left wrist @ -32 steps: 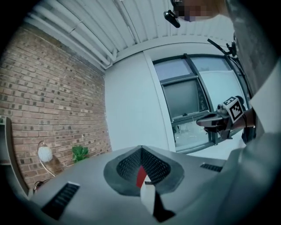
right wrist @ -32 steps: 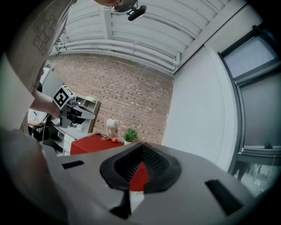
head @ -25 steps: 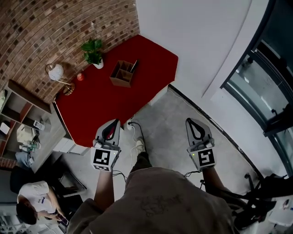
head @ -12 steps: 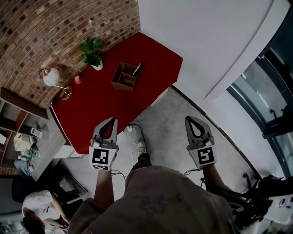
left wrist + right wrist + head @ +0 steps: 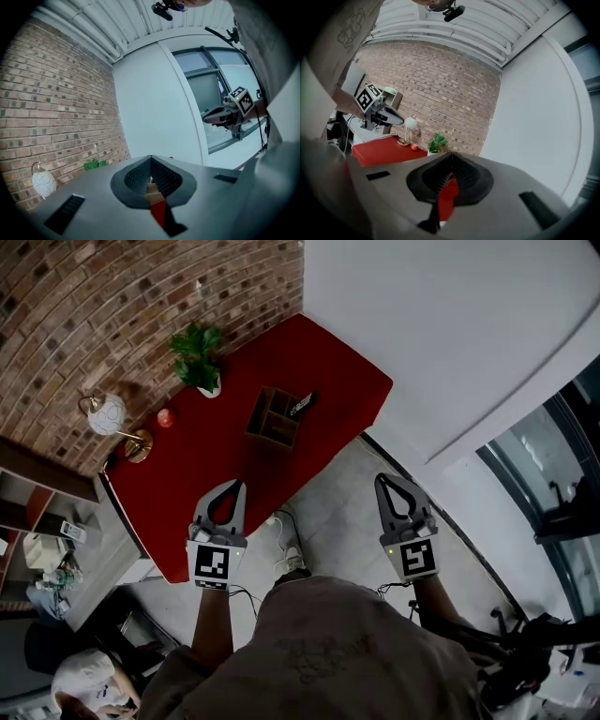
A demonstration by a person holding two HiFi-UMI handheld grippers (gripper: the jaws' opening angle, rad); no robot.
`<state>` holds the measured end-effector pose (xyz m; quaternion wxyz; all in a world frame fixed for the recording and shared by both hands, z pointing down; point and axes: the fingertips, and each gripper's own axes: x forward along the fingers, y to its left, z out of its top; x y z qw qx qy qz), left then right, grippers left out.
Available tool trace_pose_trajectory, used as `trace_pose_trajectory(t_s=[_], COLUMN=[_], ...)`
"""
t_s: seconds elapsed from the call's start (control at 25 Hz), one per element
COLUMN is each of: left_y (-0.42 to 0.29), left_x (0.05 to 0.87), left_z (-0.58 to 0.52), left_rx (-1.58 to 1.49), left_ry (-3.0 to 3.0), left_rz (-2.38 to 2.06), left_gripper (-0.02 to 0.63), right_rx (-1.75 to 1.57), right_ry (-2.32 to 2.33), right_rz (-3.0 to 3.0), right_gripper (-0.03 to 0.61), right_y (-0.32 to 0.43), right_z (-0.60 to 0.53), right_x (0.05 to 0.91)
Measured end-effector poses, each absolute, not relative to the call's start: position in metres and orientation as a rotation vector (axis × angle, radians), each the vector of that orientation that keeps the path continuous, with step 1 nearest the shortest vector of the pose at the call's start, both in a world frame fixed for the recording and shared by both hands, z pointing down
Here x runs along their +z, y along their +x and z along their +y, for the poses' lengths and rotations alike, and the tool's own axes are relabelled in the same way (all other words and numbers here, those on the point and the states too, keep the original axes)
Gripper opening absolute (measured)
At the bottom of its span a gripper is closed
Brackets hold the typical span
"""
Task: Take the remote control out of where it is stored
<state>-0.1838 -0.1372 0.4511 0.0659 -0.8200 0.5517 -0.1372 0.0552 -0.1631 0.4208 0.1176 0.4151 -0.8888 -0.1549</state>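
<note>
Head view, steeply from above. We hold both grippers side by side and apart, pointing toward the red table [image 5: 206,451]. The left gripper [image 5: 239,486] lies over the table's near edge, its jaws together at the tips with nothing between them. The right gripper [image 5: 381,479] lies over the grey floor [image 5: 342,502], its jaws likewise closed and empty; each gripper view agrees. The remote control [image 5: 302,405] — dark and slim — stands tilted in the wooden box [image 5: 274,423] near the table's middle. Its upper end juts past the rim on the side toward the white wall [image 5: 450,324], well apart from both grippers. Along the brick wall [image 5: 141,296] stand a potted plant [image 5: 199,360], a small red round object [image 5: 166,417] and a globe lamp [image 5: 110,414].
</note>
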Motion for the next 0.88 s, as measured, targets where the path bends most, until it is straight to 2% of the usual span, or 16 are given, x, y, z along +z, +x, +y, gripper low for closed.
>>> trace_pose_trajectory(t_s=[0.48, 0.88], left_y=[-0.242, -0.243], left_x=[0.463, 0.457], left_z=[-0.206, -0.229], left_rx=[-0.465, -0.426], left_ry=[-2.495, -2.504], left_rz=[1.603, 1.564], left_gripper=[-0.002, -0.002], right_rx=[-0.575, -0.591], right_ry=[1.189, 1.15], right_rz=[-2.585, -2.543], right_gripper=[0.014, 0.014], right_y=[-0.023, -0.031], right_z=[-0.241, -0.259], right_x=[0.408, 0.414])
